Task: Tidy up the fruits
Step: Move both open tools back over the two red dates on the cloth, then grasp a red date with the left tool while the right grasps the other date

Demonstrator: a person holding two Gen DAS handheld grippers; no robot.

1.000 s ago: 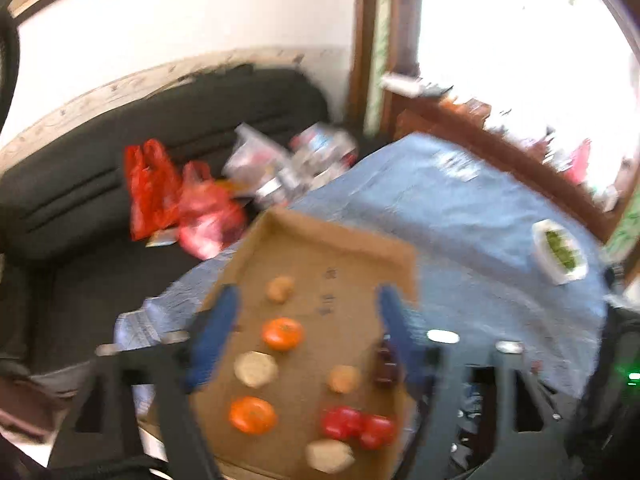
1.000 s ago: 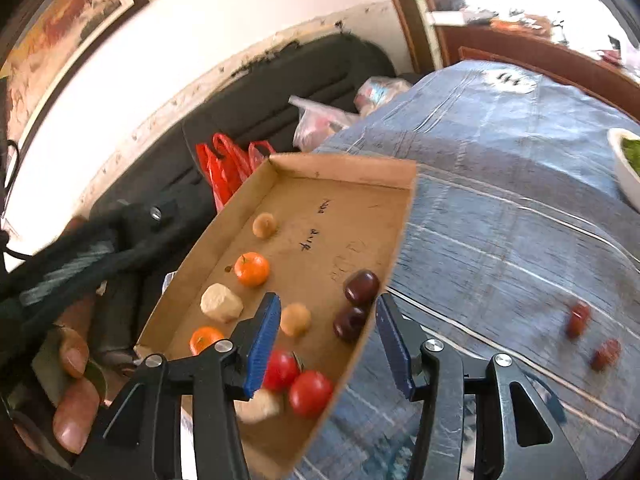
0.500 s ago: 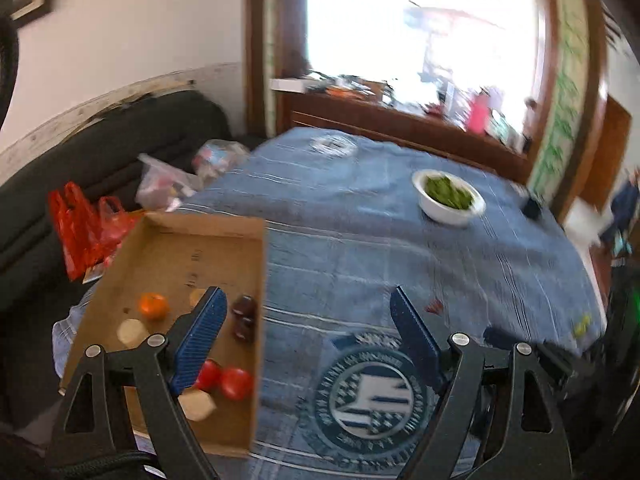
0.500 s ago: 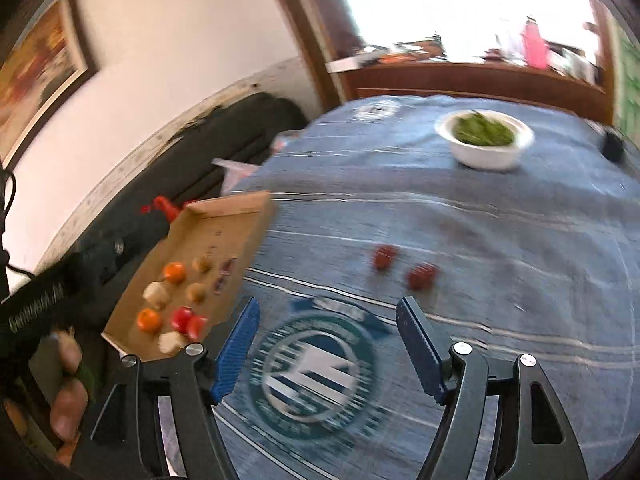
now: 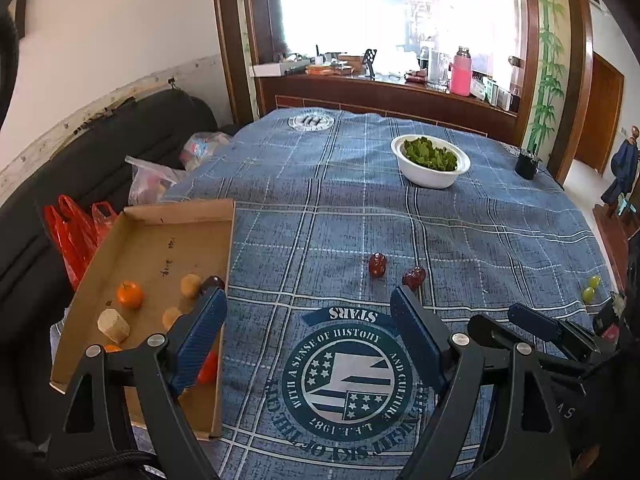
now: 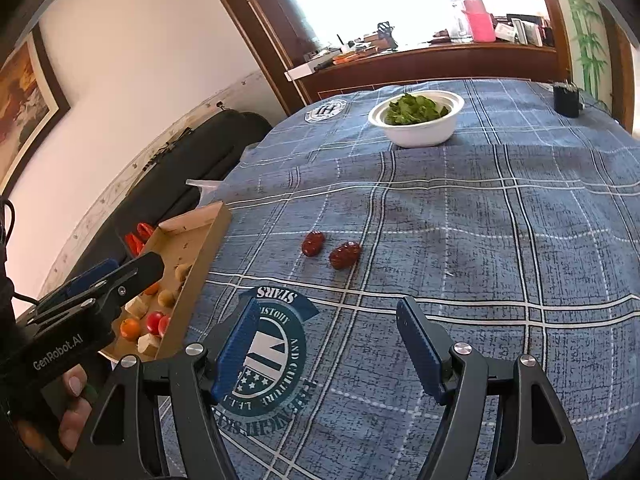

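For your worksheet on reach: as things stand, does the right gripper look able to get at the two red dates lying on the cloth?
Probably yes. The right gripper is open and empty, the two red dates lie ahead on bare tablecloth, and nothing stands between.

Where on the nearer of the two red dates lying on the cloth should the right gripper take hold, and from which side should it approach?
Grip the nearer red date across its short middle, coming down from above and in front with the right gripper, jaws open. It lies lengthwise, free on the blue cloth, just apart from the other date, so pads closing across its narrow width should probably hold best.
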